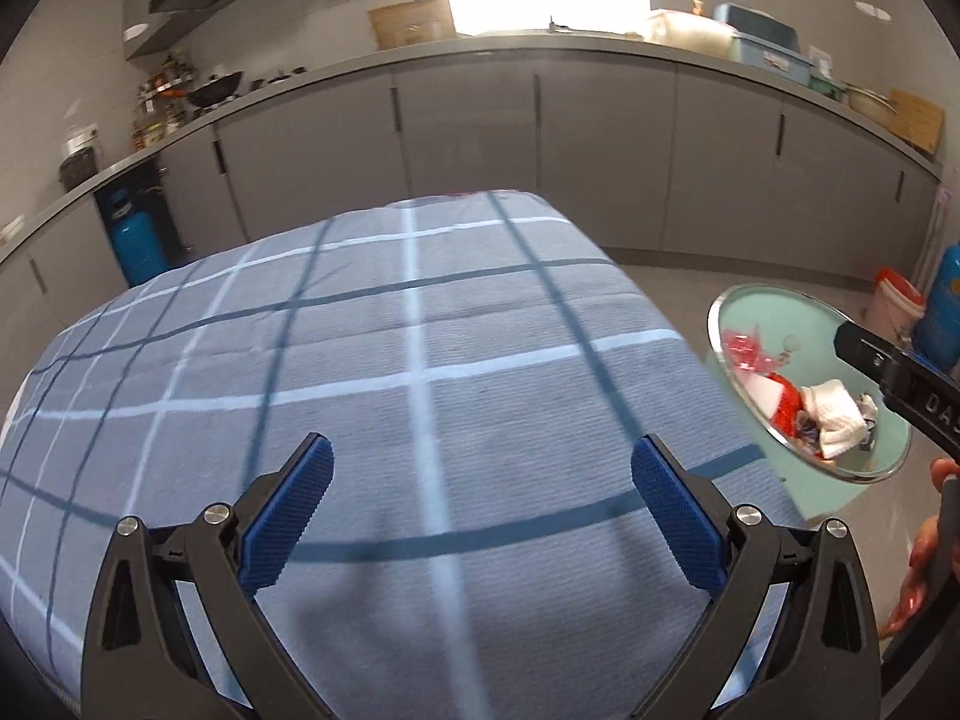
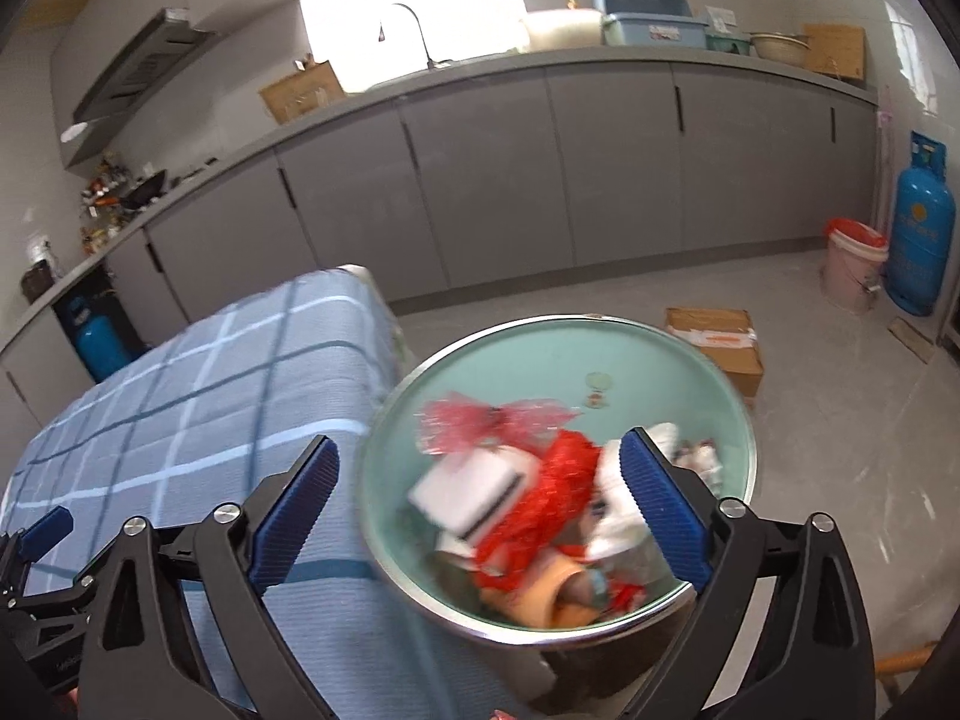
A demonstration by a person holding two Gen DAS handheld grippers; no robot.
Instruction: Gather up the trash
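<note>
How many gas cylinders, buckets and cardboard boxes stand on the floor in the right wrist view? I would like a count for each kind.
Blue gas cylinders: 2
Pink bucket: 1
Cardboard box: 1
Total: 4

Left gripper [image 1: 480,468] hanging over the blue checked tablecloth [image 1: 372,360], jaws standing wide, nothing between the blue pads [image 1: 288,516]; mint-green bin [image 1: 804,384] sitting just beside the table's right edge, holding red wrappers [image 1: 747,348] and a crumpled white tissue [image 1: 837,411]; right gripper [image 1: 894,375] poking in over the bin's rim; a hand [image 1: 918,564] showing at the right edge.
</note>
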